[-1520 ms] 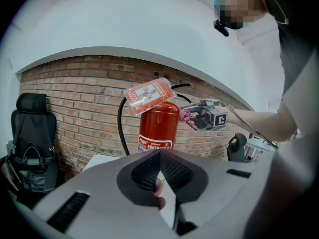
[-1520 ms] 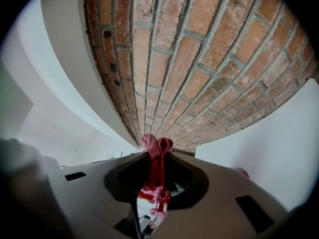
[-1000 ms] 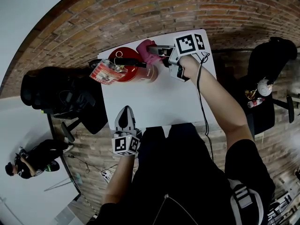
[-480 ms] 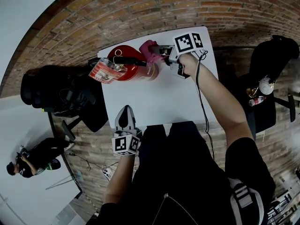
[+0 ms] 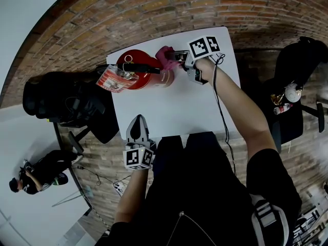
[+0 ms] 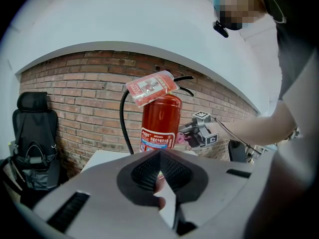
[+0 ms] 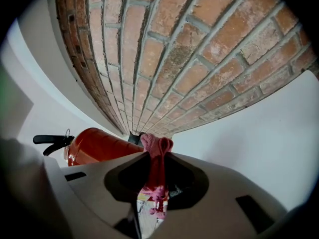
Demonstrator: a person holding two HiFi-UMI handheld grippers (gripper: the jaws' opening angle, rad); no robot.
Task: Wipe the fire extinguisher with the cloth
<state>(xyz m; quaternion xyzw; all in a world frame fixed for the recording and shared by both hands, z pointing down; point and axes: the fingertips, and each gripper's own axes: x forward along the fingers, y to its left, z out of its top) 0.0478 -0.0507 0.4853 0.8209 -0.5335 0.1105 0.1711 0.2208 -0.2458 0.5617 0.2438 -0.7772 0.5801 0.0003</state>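
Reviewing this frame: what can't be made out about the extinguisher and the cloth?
1. Whether the pink cloth touches the fire extinguisher: in the right gripper view, the bunched cloth itself and the right gripper shut on it cover the spot; in the head view it is too small.
2. Extinguisher's base: in the left gripper view, hidden behind the shut left gripper.
3. Print on its label: in the left gripper view, too small to read.

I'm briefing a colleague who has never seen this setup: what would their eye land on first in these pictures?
First, the red fire extinguisher, standing upright at the far left of the white table in front of the brick wall, with a printed tag hanging from its top. Next, the pink cloth, clamped in the right gripper and held at the extinguisher's side. The left gripper hangs shut and empty at the table's near edge.
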